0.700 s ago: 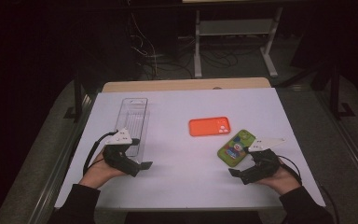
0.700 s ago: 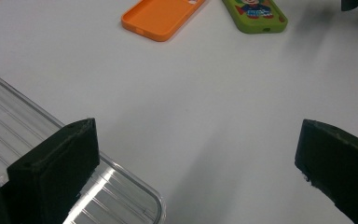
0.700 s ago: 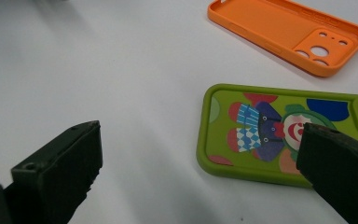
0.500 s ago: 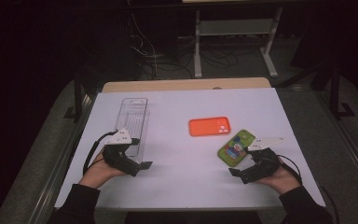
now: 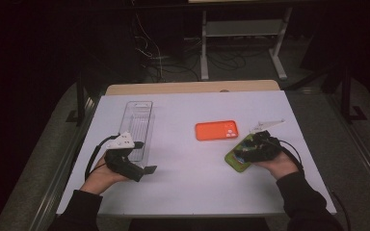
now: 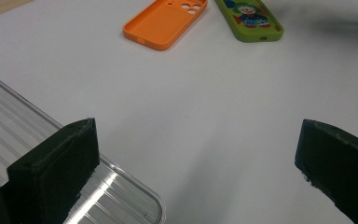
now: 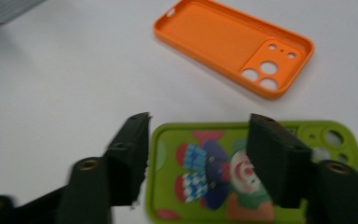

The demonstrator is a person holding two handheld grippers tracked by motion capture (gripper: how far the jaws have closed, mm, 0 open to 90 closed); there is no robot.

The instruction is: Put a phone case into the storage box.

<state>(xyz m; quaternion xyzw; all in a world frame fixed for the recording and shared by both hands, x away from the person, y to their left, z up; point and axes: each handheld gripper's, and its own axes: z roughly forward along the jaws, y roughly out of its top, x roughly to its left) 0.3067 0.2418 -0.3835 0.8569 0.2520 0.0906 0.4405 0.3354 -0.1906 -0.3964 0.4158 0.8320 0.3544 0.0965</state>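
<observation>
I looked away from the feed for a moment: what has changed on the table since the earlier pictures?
The right gripper has shifted slightly over the green phone case, its jaws open astride the near end without gripping. The left gripper kept its place beside the clear tray, jaws wide open. The orange phone case, the green one and the tray lie where they were.

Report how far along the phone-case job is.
Done: nothing visibly; the clear plastic tray looks empty. In hand: the right claw, jaws partly apart, hangs over the green clown-print phone case, one jaw over it, one beside its end. The left claw stands wide open by the tray. Untouched: the orange phone case.
</observation>
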